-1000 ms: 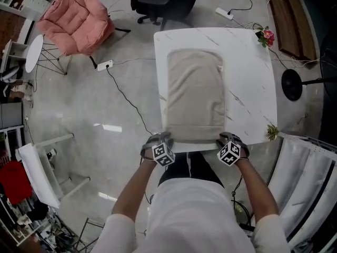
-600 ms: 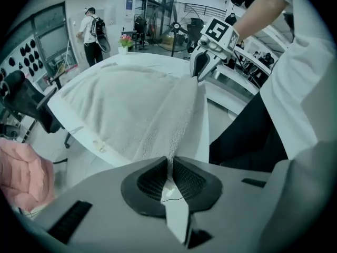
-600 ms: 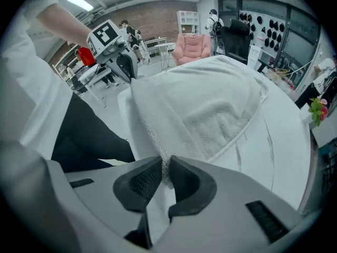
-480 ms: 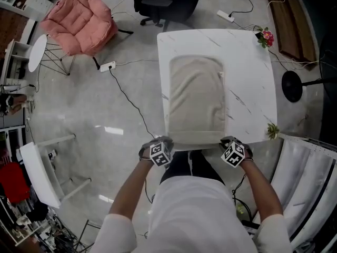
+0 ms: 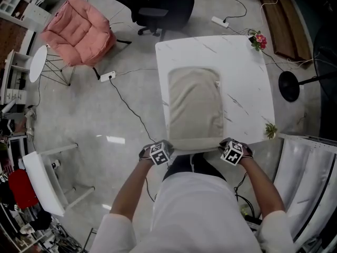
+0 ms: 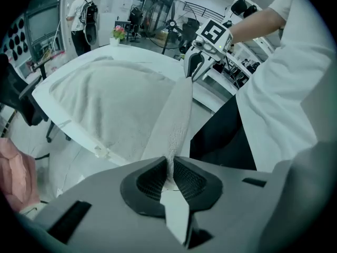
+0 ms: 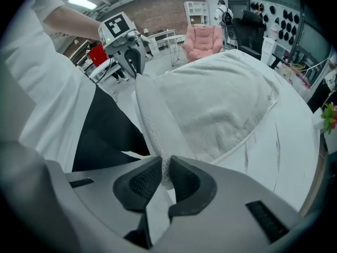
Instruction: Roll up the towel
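Note:
A beige towel (image 5: 195, 104) lies flat along the white marble table (image 5: 247, 88). Its near edge is lifted off the table's front edge and stretched between my two grippers. My left gripper (image 5: 166, 146) pinches the near left corner, its pads shut on the terry cloth (image 6: 169, 175). The right gripper (image 5: 225, 144) holds the near right corner the same way (image 7: 165, 175). Both jaws have just been closing, with the towel's edge between them. From the left gripper view the right gripper (image 6: 202, 46) shows at the far end of the raised edge, and the towel (image 7: 216, 104) spreads out beyond.
Pink flowers (image 5: 258, 40) stand at the table's far right corner and a small plant (image 5: 270, 129) at its near right edge. A pink chair (image 5: 79, 30), a black office chair (image 5: 163, 4) and floor cables surround the table. My body is right behind the front edge.
Both grippers have drawn back slightly from the table's front edge and risen, taking the towel's near edge up with them.

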A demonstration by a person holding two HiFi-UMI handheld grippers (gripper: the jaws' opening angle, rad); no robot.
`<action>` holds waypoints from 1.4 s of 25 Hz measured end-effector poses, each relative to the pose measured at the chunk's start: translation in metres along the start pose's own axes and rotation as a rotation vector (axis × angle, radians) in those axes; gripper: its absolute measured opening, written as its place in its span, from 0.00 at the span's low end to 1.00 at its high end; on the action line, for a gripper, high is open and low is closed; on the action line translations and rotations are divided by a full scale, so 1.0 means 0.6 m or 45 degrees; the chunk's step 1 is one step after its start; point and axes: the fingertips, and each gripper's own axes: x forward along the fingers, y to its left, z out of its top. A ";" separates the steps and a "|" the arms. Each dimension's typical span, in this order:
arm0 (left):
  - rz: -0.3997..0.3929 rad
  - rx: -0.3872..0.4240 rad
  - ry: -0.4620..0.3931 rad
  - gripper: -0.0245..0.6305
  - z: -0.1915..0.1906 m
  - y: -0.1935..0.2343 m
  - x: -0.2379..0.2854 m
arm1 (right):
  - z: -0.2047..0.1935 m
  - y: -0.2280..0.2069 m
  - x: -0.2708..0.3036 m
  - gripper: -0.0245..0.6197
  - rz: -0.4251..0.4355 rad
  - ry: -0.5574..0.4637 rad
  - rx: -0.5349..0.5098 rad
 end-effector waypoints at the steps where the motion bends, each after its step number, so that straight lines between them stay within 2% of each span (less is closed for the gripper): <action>1: -0.019 -0.010 0.003 0.13 0.003 0.006 -0.002 | 0.003 -0.008 0.000 0.13 0.001 0.005 0.008; 5: -0.033 -0.053 0.002 0.13 0.016 0.043 -0.007 | 0.018 -0.046 0.001 0.13 -0.002 -0.003 0.072; 12: 0.093 -0.067 0.008 0.15 0.044 0.116 -0.008 | 0.044 -0.122 0.000 0.15 -0.085 -0.028 0.148; 18: 0.299 -0.101 -0.023 0.21 0.056 0.169 -0.003 | 0.046 -0.168 0.013 0.19 -0.209 -0.045 0.173; 22: 0.401 -0.124 -0.026 0.31 0.047 0.202 0.012 | 0.043 -0.193 0.024 0.29 -0.290 -0.042 0.206; 28: 0.434 -0.131 -0.034 0.33 0.050 0.206 0.009 | 0.046 -0.200 0.024 0.32 -0.345 -0.065 0.188; 32: 0.451 -0.115 -0.103 0.33 0.062 0.189 -0.026 | 0.060 -0.194 -0.024 0.31 -0.391 -0.165 0.142; 35: 0.469 -0.091 -0.156 0.32 0.066 0.164 -0.050 | 0.068 -0.171 -0.053 0.30 -0.383 -0.226 0.114</action>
